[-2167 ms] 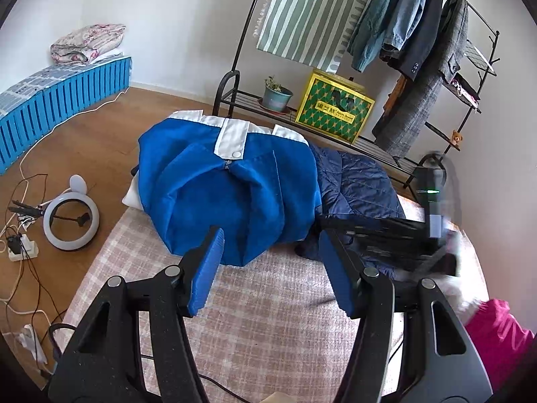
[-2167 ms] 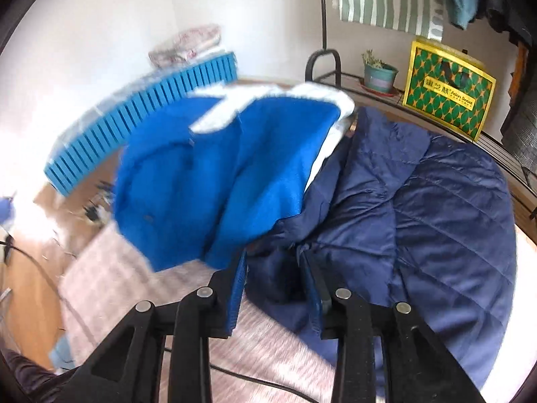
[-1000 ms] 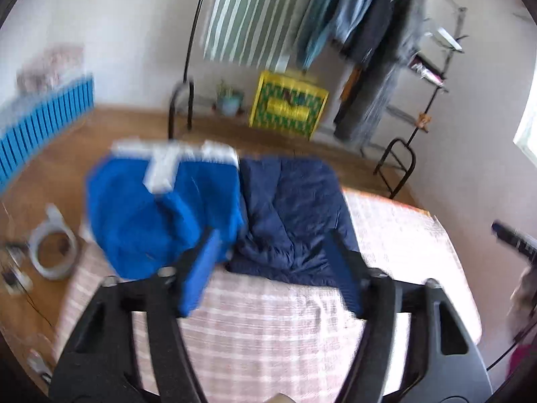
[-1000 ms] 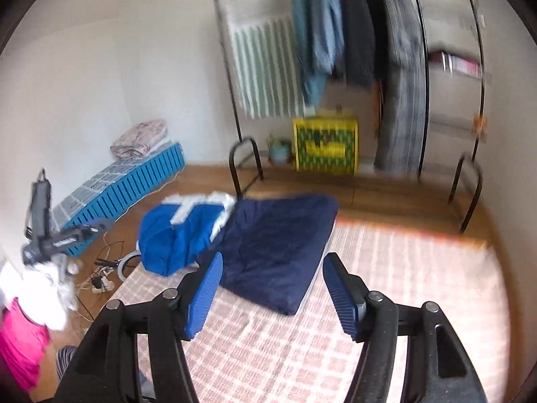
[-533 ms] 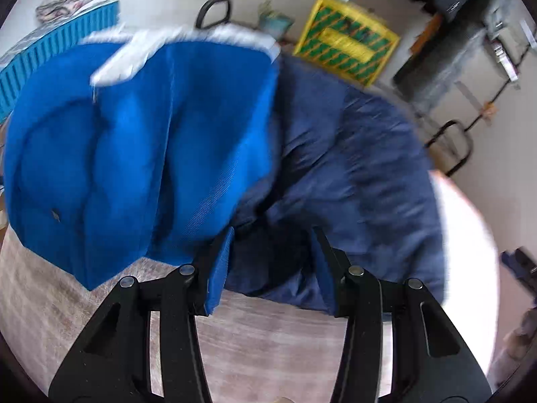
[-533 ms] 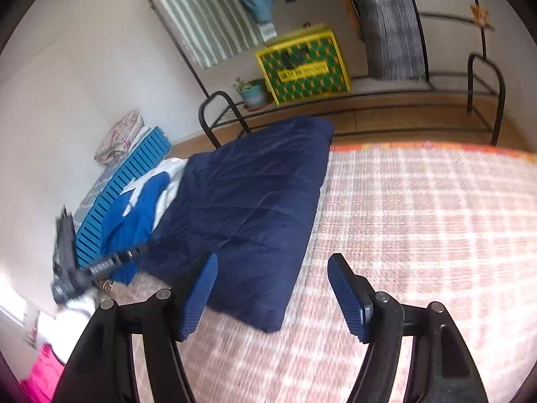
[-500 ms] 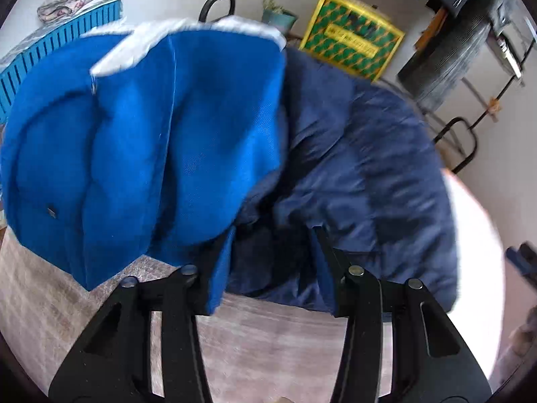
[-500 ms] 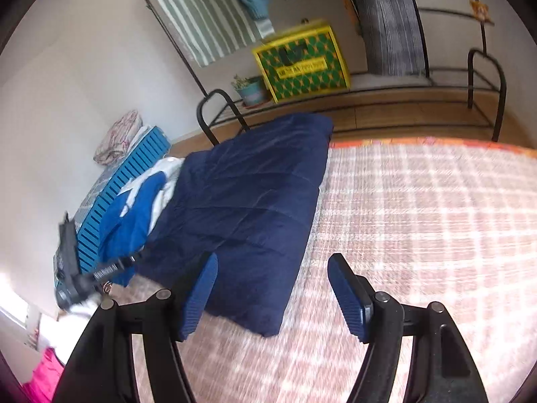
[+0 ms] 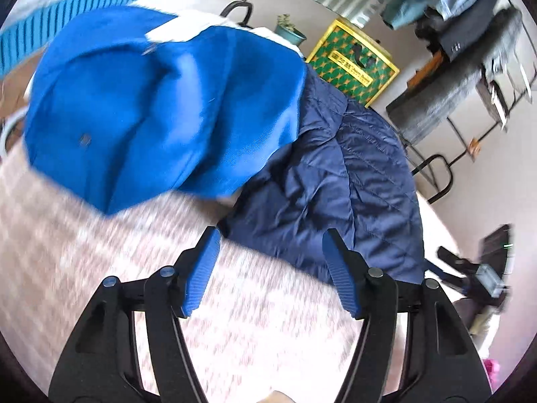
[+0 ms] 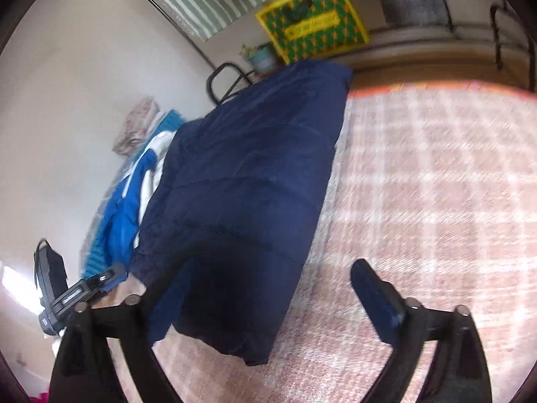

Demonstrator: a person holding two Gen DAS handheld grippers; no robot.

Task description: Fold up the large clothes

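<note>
A dark navy quilted jacket [image 9: 342, 181] lies folded on the pink checked cloth [image 9: 117, 268]. A bright blue jacket with a white collar [image 9: 151, 107] lies beside it on the left, overlapping its edge. My left gripper [image 9: 270, 268] is open and empty, just short of the navy jacket's near corner. In the right wrist view the navy jacket [image 10: 255, 181] stretches away from me and the blue jacket [image 10: 124, 208] lies beyond it. My right gripper [image 10: 272, 288] is open and empty over the navy jacket's near right corner. The left gripper also shows in the right wrist view [image 10: 77, 292].
A clothes rack with hanging coats [image 9: 470, 33] stands behind, with a yellow-green box [image 9: 352, 63] and a potted plant [image 9: 288, 33] on its lower shelf. A blue slatted bench [image 9: 67, 30] stands at the far left. Wooden floor [image 10: 436, 70] borders the cloth.
My left gripper has pulled back a little from the navy jacket and opened wider. My right gripper has dropped lower and nearer to the jacket's near right corner.
</note>
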